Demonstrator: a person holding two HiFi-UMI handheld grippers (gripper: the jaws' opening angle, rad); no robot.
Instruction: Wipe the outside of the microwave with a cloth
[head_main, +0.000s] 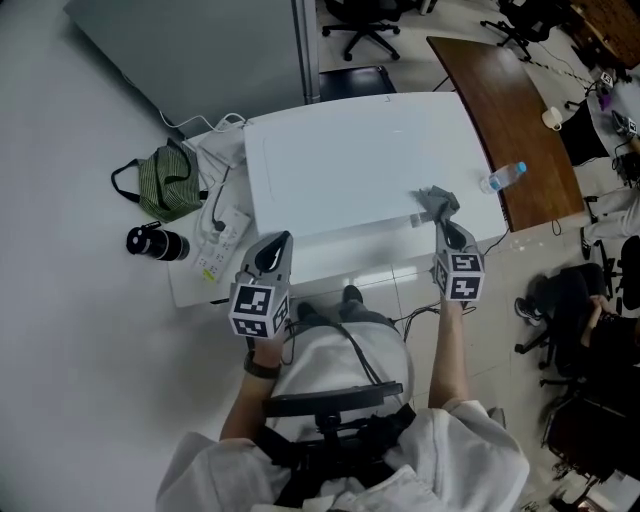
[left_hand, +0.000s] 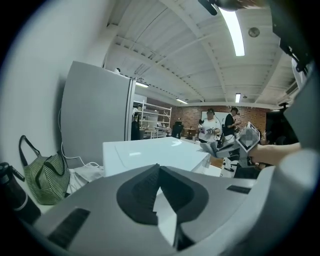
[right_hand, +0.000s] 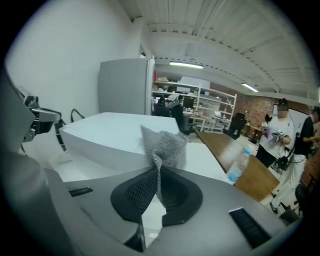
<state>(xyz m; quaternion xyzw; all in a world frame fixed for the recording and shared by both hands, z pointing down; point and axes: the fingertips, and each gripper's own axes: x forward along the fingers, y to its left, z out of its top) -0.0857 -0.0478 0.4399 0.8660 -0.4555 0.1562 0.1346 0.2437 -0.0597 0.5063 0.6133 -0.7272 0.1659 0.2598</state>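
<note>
Head view from above, with both gripper views. A boxy white microwave (head_main: 350, 165) (left_hand: 150, 152) (right_hand: 105, 132) fills most of a low white table (head_main: 190, 285), its right side running close to the table's right edge. The right gripper (head_main: 443, 222) (right_hand: 157, 172) has its jaws clamped on a crumpled grey knitted cloth (head_main: 437, 203) (right_hand: 162, 145), which rests on the microwave's top at its front right corner; leftward of the cloth the top shows as one broad white surface. The left gripper (head_main: 283, 238) (left_hand: 159, 167) hangs at the microwave's front left corner, jaws closed together with nothing between them. The table's left edge is crowded by a green striped fabric bag (head_main: 168, 182) (left_hand: 45, 177), a black cylindrical bottle (head_main: 157, 243) (left_hand: 12, 195) and a white power strip (head_main: 222, 240) with cables. A tall grey panel (head_main: 200, 50) (left_hand: 95, 115) stands behind the table's back left corner. To the right, across a strip of floor, a brown wooden desk (head_main: 520, 120) carries a clear plastic bottle with a blue cap (head_main: 503, 177) (right_hand: 237, 165). The microwave's front face is almost wholly hidden in the head view, and the person's torso blocks the table's front edge. Marks on the power strip are too small to read; each gripper's cube shows black-and-white square markers (head_main: 258, 308).
</note>
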